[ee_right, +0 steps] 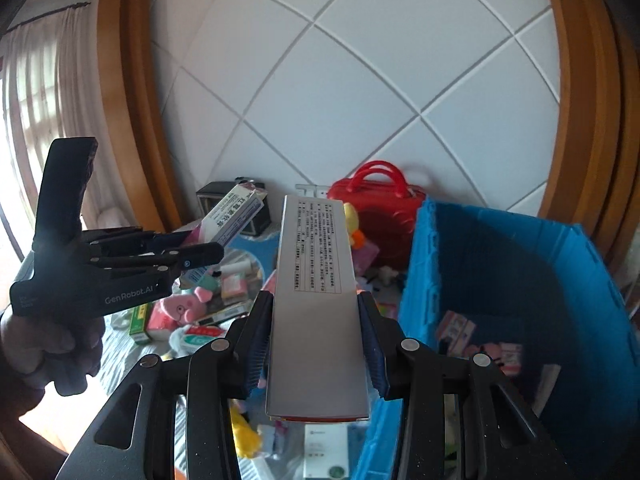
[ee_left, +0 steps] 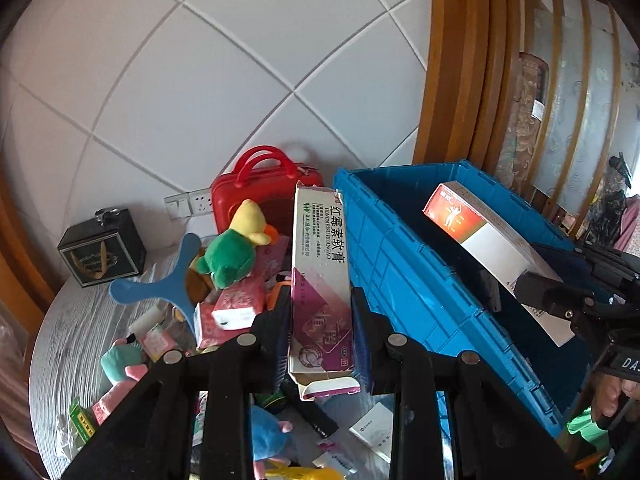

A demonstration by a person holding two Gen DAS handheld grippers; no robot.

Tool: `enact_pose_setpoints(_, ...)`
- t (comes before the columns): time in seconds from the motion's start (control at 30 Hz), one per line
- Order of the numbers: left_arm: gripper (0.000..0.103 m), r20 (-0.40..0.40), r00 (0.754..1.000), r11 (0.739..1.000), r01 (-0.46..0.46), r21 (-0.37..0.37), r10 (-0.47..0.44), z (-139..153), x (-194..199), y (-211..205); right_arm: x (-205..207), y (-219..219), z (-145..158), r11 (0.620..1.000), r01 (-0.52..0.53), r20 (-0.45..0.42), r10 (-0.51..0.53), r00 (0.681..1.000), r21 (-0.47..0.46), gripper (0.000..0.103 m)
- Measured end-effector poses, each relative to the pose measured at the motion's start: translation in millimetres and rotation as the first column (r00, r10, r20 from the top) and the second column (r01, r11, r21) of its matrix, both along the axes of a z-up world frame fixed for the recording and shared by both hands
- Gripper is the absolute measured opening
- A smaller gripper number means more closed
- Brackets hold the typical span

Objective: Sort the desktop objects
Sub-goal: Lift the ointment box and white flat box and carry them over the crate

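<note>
Two cartons are sitting in your tongs right now. Your left gripper [ee_left: 320, 332] is clamping a long purple-and-white cardboard ointment box [ee_left: 320, 280], which is standing upright between the blue pads with its torn bottom flap hanging below them. Your right gripper [ee_right: 316, 344] is pinching a long silver-grey cardboard box with a red end [ee_right: 316, 300], its printed face turned up and its far end pointing away from you; in the left wrist view that same box is hanging over the open blue plastic crate [ee_left: 420, 280]. The crate is lying just right of your left tongs and under your right ones, with several small pink cartons [ee_right: 476, 340] resting on its floor. Left of both tongs, a heap is crowding the grey wood-grain tabletop [ee_left: 76, 328]: a green-and-yellow plush duck [ee_left: 236, 248], a blue three-armed plastic boomerang [ee_left: 160, 280] and a pink plush pig [ee_right: 184, 304]. Beyond them, a red handled plastic case [ee_left: 264, 188] is standing against the white tiled wall [ee_left: 240, 60].
</note>
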State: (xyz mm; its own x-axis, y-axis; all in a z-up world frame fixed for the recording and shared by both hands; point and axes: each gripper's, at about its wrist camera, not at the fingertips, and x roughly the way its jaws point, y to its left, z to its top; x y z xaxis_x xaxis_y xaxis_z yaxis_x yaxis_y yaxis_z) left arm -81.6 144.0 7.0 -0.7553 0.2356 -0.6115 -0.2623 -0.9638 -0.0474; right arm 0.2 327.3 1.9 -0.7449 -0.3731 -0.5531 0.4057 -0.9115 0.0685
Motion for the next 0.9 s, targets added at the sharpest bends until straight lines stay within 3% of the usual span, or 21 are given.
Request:
enact_pose_setpoints(0.2,0.027,-0.038,0.993,0.993,0.111,-0.038,-0.113,11.2,-14.5,69.3,-5.4,61.4,4.5,0.994,0.111,-0.012,-0.111,0.994,-0.018,0.041)
enact_pose_setpoints(0.53,0.027,-0.056,0.964,0.965,0.261,-0.013,-0.261,22.7,-24.4,161.5,5.2,133.2,-0.3,0.970,0.243,0.015,-0.243,0.970,-0.011,0.041)
enact_pose_setpoints(0.9,0.027,-0.047,0.928,0.929,0.370,-0.010,-0.370,24.4,-35.4,233.9,22.9,198.2,-4.1,0.921,0.389,0.036,-0.389,0.921,0.001,0.041)
